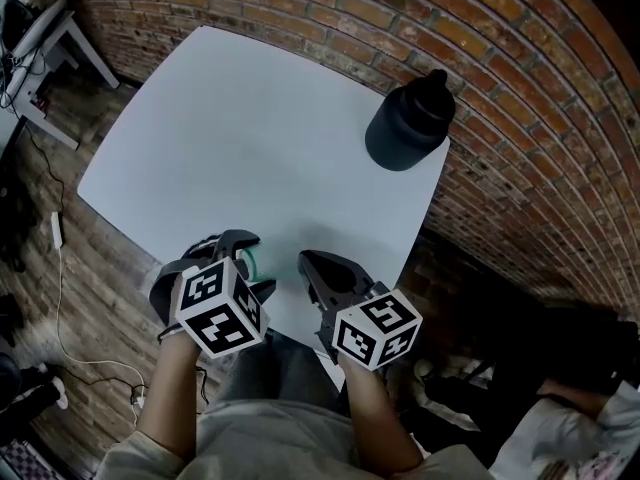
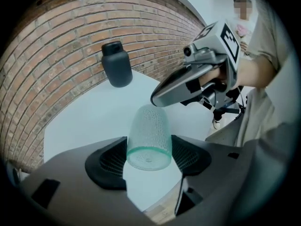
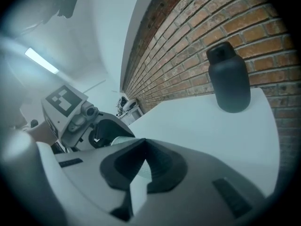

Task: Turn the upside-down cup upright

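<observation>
Left gripper [image 1: 252, 264], nearest the lens beneath its marker cube [image 1: 220, 306]: clamped on the cup [image 2: 149, 134], one pad [image 2: 109, 160] on each flank at the teal-banded end. Cup is clear, pebbled, tapered. Teal end faces the gripper's camera; narrower end points away and down toward the table [image 1: 250, 118]. Mid-turn by my reading, neither inverted nor upright (which end is the mouth I cannot settle from these views). Whether it touches the tabletop: cannot tell.

Position: 6 o'clock on the table in the head view, close to the near edge.

Right gripper [image 1: 312, 264]: jaws pressed together, nothing in them, tip just beside the cup at its 3 o'clock. Dark bottle [image 1: 410, 123] well apart at 1 o'clock, by the brick wall [image 1: 520, 88].

Risks, judged:
- Grip sits at one end only. A slick tapered wall could squirt out of the pads as the wrist rolls.
- Thin plastic likely flexes. A harder squeeze may ovalise it and pop it loose.
- A drop this near the edge probably goes off the table, not onto it.
- Swinging the free end toward 3 o'clock could clip the right gripper and twist the cup in the grip.
- Letting go while the cup is tilted would tip it over on landing.
</observation>
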### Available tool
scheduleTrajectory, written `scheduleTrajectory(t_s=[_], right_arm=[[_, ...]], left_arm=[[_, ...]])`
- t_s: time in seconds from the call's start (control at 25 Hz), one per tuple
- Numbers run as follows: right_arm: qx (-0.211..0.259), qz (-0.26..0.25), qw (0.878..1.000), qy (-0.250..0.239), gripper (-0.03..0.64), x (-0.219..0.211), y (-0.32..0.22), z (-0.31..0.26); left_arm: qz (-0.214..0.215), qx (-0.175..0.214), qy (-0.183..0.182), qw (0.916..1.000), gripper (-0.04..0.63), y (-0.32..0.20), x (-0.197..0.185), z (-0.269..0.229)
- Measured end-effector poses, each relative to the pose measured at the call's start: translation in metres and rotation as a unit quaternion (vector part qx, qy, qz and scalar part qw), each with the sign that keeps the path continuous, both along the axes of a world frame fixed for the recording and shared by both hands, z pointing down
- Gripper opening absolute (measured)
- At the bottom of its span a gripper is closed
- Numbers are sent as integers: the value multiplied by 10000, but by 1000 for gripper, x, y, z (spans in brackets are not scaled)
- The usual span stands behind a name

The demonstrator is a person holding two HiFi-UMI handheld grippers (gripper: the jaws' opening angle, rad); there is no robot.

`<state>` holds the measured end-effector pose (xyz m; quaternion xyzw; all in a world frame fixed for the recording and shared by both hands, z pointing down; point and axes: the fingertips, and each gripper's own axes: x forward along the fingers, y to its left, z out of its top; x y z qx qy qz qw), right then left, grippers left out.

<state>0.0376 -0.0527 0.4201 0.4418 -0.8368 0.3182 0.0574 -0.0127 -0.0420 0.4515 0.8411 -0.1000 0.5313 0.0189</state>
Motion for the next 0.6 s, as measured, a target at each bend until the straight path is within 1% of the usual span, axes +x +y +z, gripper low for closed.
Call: scheduleTrajectory(t_s=[0.16, 0.32, 0.6], right_arm=[[-180, -87, 9998, 79, 6, 0, 3, 10], [-221, -115, 9996, 92, 6, 0, 4, 11], [-321, -136, 9993, 103, 6, 3, 5, 18]], left_arm=[[131, -48, -281, 9995, 296, 3, 1, 5], [319, -34, -565, 9979, 296, 4, 3, 8], [534, 6, -903, 9945, 296, 3, 8, 14]])
